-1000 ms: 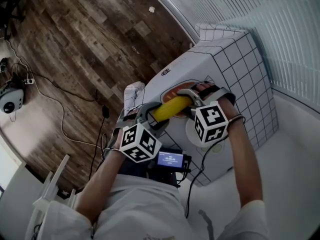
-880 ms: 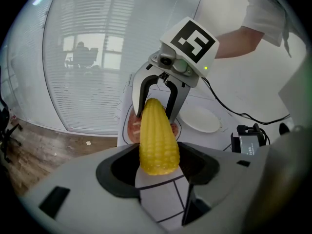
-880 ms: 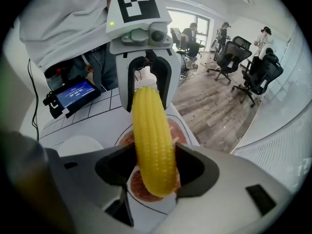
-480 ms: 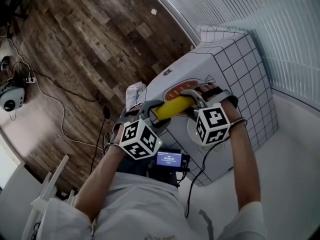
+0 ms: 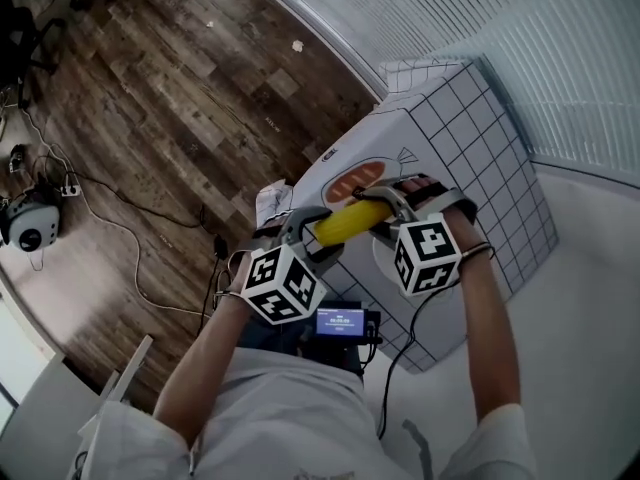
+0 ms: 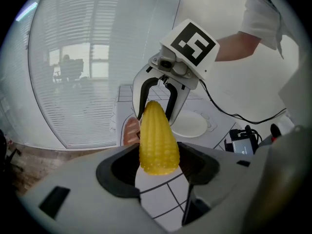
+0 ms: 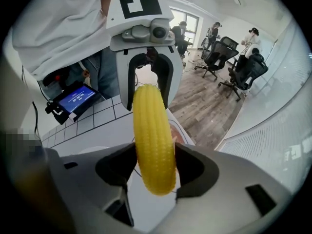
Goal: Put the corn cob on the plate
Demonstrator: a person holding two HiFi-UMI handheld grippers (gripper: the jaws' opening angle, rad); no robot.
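Corn cob (image 5: 350,220) hangs level above the tabletop (image 5: 470,138) near its left edge, the left gripper (image 6: 158,161) clamped on one end and the right gripper (image 7: 153,165) on the other, probably so it cannot roll or tip. In the head view the right one's marker cube (image 5: 428,255) hides most of the plate (image 6: 191,124), which lies toward the near edge.

Dark wood-plank floor (image 5: 150,98) runs up to a pale slatted wall (image 5: 480,8), thin cables (image 5: 137,273) trailing across the boards, and black office chairs (image 7: 243,68) stand far off beside a bright window (image 7: 188,18).
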